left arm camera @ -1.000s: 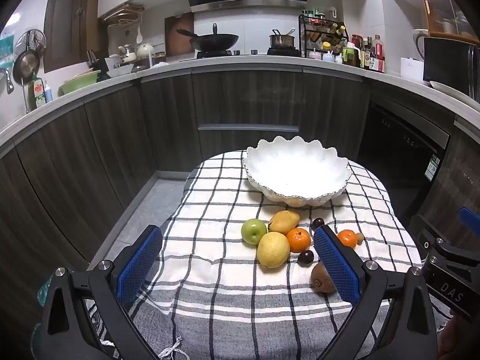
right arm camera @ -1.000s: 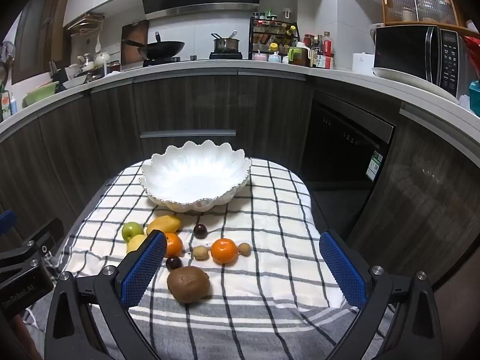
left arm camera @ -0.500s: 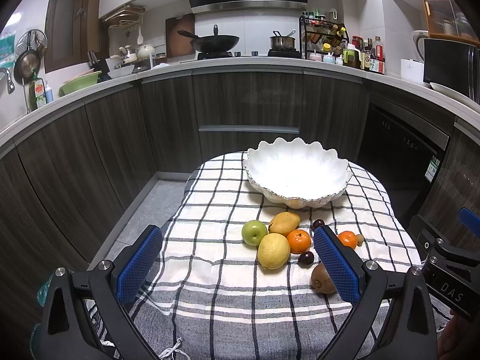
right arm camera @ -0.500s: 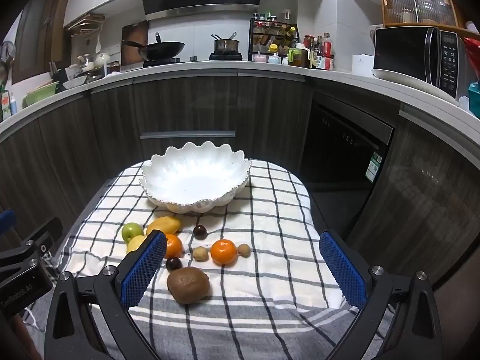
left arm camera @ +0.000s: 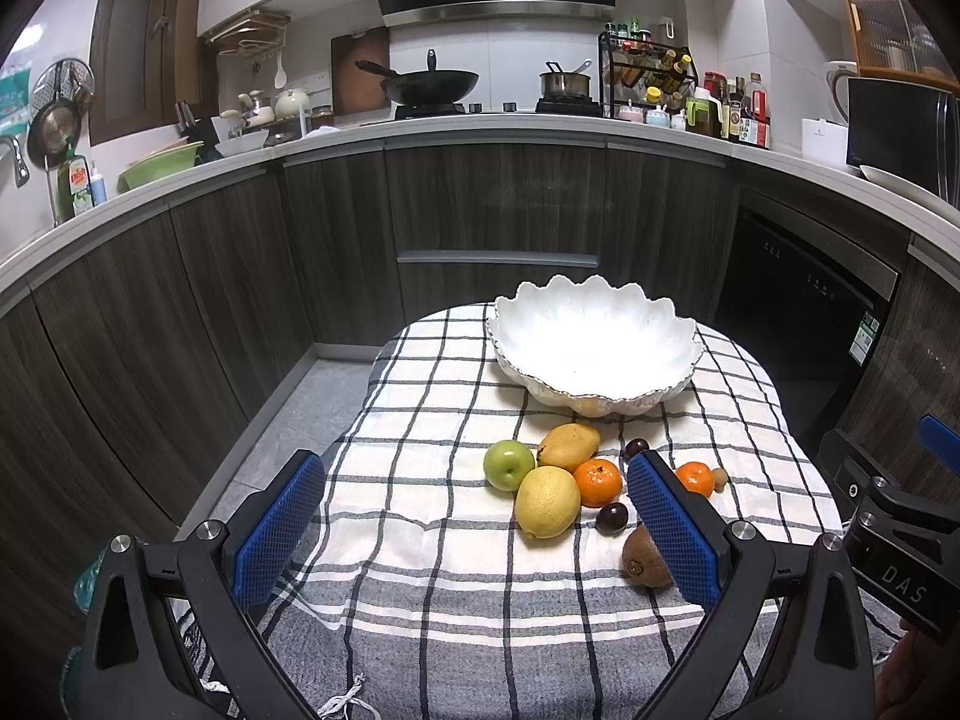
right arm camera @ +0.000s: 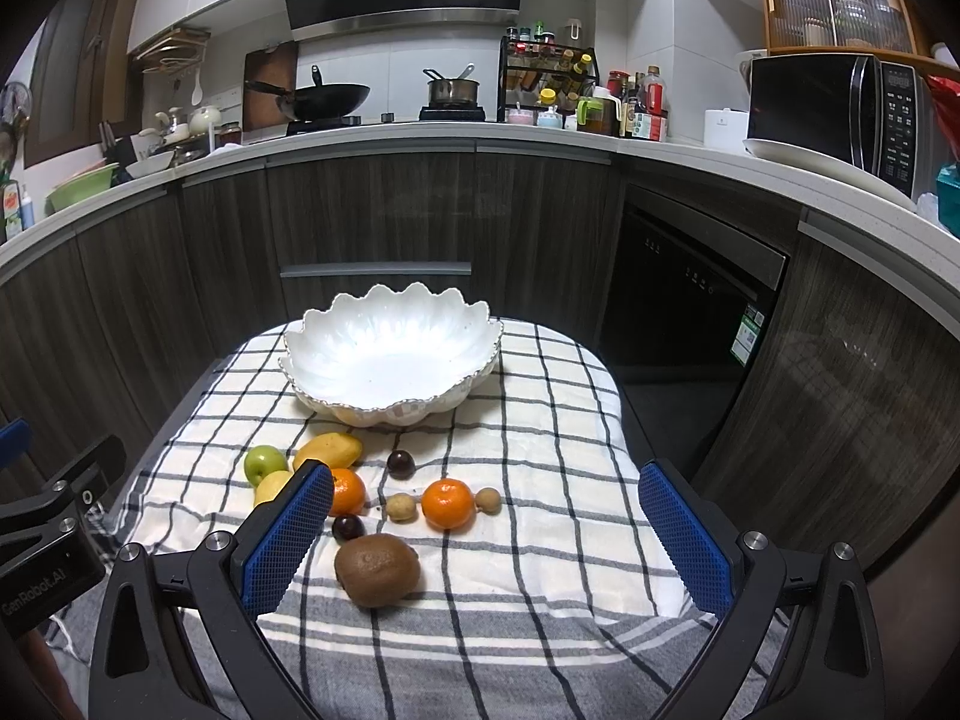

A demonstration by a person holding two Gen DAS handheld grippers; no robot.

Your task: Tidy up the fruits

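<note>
I see the fruit lying loose on the checked cloth [left arm camera: 420,480] that covers the surface, all of it at six o'clock from the white scalloped bowl [left arm camera: 594,354], which holds nothing. In the left wrist view the cluster reads clearly: a green apple [left arm camera: 509,464] touching a yellow lemon [left arm camera: 547,501], a mango [left arm camera: 568,446] just behind them at twelve o'clock, and an orange [left arm camera: 597,482] at three o'clock of the lemon. A dark plum [left arm camera: 612,518] sits just in front of the orange, and a second plum [left arm camera: 636,447] lies nearer the bowl.

My left gripper [left arm camera: 474,534] hovers low over the near edge of the cloth, level, its blue fingers [left arm camera: 279,531] spread wide and gripping nothing. Its right finger covers part of the brown kiwi [left arm camera: 642,558] and a second orange [left arm camera: 695,477].

The right wrist view gives me what that finger hides: the whole kiwi [right arm camera: 377,570] at six o'clock of the group, the second orange [right arm camera: 447,503] flanked by two small tan fruits, one [right arm camera: 401,507] at nine o'clock and one [right arm camera: 488,500] at three o'clock. My right gripper [right arm camera: 486,540] is also level and released, fingers [right arm camera: 684,540] far apart, empty. Here its left finger masks much of the lemon [right arm camera: 270,487]. Each view catches the other gripper's black body at its edge.
</note>
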